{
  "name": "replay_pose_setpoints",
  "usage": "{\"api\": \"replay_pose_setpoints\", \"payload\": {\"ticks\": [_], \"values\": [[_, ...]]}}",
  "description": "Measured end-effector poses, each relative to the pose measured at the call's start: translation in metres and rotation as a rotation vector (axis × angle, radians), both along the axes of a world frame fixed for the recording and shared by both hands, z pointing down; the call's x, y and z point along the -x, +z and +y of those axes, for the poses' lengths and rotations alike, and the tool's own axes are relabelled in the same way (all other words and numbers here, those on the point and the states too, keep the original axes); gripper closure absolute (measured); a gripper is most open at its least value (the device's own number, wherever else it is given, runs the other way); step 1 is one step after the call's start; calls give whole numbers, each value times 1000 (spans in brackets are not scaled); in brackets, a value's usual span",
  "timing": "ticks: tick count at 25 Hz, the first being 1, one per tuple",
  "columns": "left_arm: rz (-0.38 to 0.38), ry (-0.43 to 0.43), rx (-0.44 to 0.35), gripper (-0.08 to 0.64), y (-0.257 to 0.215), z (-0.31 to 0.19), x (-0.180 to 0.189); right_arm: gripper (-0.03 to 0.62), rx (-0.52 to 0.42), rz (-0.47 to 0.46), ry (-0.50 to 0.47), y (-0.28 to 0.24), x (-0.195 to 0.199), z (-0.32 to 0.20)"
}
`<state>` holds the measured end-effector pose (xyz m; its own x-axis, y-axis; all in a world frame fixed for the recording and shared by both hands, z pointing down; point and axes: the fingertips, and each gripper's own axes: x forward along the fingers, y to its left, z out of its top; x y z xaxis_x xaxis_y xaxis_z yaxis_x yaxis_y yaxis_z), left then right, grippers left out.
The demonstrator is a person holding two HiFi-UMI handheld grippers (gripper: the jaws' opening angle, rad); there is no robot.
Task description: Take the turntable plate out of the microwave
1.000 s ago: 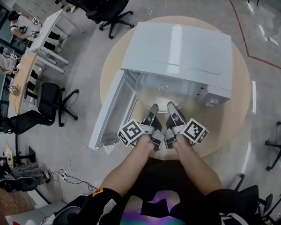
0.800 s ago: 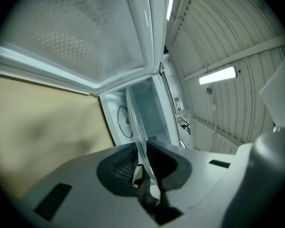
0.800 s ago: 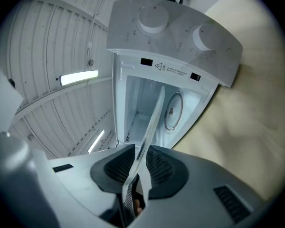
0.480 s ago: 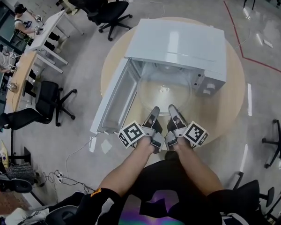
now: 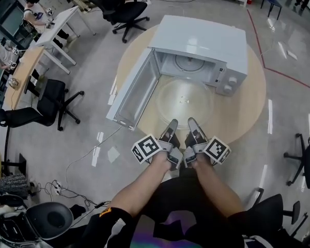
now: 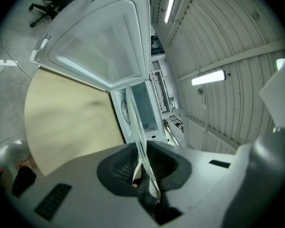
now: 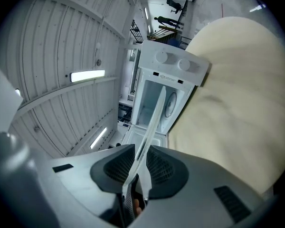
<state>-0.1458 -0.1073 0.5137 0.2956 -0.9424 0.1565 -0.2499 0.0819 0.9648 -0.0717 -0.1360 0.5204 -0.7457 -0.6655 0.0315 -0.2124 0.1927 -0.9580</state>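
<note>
Glass plate [image 5: 185, 99] held level over a round wooden table [image 5: 250, 107], just in front of the open microwave [image 5: 201, 37] and outside its cavity. Left gripper [image 5: 171, 124] and right gripper [image 5: 192, 123] sit side by side at the plate's near rim. Each is clamped on the thin glass edge, which runs between its jaws. Microwave door [image 5: 134, 87] stands wide open to the left. Office chairs [image 5: 121, 9] and desks [image 5: 59, 27] stand at far left, well apart from the table.
</note>
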Motion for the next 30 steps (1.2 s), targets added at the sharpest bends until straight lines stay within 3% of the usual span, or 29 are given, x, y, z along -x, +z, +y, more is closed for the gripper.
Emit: {"api": "replay_pose_setpoints", "payload": {"ticks": [3, 13, 30], "values": [[10, 6, 6, 466, 7, 23, -6, 512, -2, -22, -3, 1, -3, 23], [43, 27, 51, 466, 28, 62, -25, 512, 60, 60, 0, 28, -25, 64], [60, -8, 139, 466, 89, 64, -40, 511, 141, 94, -40, 89, -39, 63]]}}
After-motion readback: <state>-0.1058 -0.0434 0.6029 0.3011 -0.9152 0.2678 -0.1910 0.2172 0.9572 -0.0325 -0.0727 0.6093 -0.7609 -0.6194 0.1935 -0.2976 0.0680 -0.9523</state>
